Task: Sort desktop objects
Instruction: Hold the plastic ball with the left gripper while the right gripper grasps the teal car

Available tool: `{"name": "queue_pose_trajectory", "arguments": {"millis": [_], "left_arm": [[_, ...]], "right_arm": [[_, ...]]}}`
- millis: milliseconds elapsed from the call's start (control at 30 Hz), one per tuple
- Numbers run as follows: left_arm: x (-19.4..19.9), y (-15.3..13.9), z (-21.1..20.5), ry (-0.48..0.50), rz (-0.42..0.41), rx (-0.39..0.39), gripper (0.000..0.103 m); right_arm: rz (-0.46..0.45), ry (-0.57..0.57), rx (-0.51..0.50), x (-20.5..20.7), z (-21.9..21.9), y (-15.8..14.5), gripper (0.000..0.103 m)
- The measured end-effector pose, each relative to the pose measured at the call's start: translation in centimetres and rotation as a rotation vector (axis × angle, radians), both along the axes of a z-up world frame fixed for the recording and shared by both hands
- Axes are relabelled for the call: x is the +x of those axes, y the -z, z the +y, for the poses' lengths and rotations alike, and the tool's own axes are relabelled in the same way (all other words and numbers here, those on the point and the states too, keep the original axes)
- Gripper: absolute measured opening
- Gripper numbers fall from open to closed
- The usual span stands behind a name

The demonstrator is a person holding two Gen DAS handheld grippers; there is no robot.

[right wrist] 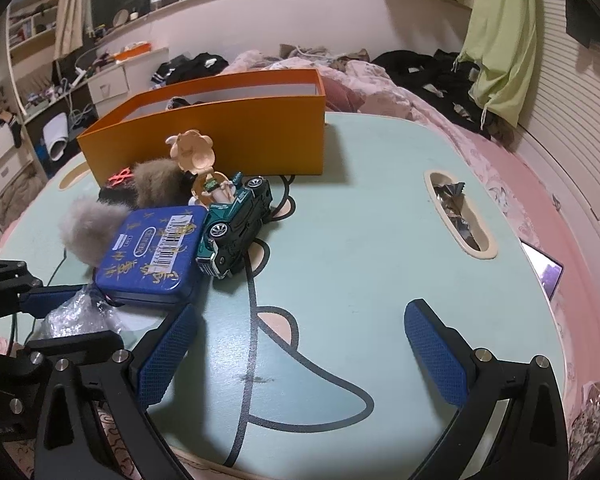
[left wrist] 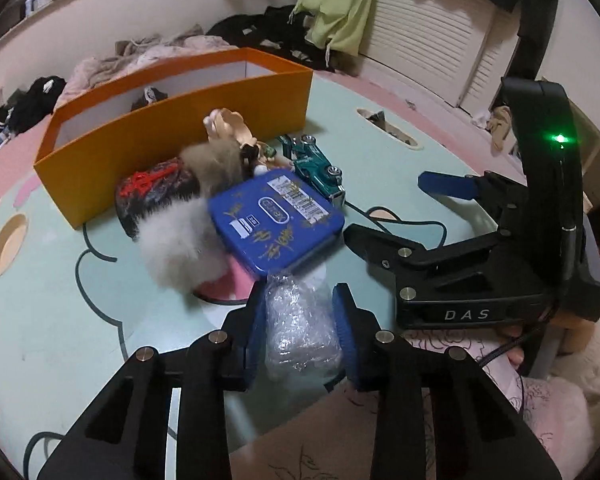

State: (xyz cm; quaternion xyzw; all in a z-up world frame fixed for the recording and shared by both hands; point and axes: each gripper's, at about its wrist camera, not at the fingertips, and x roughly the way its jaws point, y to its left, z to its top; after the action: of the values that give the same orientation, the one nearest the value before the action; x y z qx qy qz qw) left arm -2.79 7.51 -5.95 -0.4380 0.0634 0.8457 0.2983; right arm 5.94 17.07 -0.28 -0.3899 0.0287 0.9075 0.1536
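Listing contents by size, largest first, with a note on why each sits as it does.

1. Table (right wrist: 380,208), pale green with a cartoon print, fills the middle of both views and serves as the sorting surface.
2. Orange box (left wrist: 172,132), upper left of the left wrist view, open-topped at the far edge, likely the destination bin.
3. Blue tin (left wrist: 276,220), centre of the frame, lying flat, barcode label up.
4. 2 fur pompoms (left wrist: 180,248), left of the tin, touching it.
5. Green toy car (right wrist: 236,224), on its wheels, against the tin's right edge in the right wrist view.
6. Figurine (right wrist: 198,160), just in front of the box.
7. Clear plastic-wrapped bundle (left wrist: 300,320), lower centre, just below the tin.

Left gripper (left wrist: 300,320): both blue pads squeeze the bundle between them, jaws narrow, a grip apparently taken for lifting toward the box.
Right gripper (right wrist: 300,356): jaws spread wide over bare tabletop, holding nothing, seemingly parked clear.
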Motion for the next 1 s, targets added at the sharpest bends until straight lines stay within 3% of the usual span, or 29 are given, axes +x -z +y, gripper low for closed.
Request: {"name": "queue_pose_trajectory", "arguments": {"millis": [200,433,567,867,1000], "left_arm": [[0.6,-1.7,-2.1,-0.102,0.035,0.010,0.033],[6.3,-3.1,-7.3,-0.265,0.061,-0.032,0.033],[6.8,-3.4,-6.3,-0.277,0.101,-0.079,0.033],[7.5,-4.1,-7.0,-0.275,0.113,-0.075,0.033],[7.7,-4.2,-7.1,-0.274,0.113,-0.074,0.033]], "right_arm": [[0.032,0.004,-0.028,0.4,0.6,-0.1,0.101],[0.082,0.014,-0.074,1.0,1.3,-0.9,0.080],[0.072,-0.011,-0.093,0.4,1.2,-1.2,0.069],[0.110,-0.050,-0.231,-1.7,1.3,-3.0,0.065],[0.090,-0.047,-0.228,-3.2,0.3,-3.4,0.065]]}}
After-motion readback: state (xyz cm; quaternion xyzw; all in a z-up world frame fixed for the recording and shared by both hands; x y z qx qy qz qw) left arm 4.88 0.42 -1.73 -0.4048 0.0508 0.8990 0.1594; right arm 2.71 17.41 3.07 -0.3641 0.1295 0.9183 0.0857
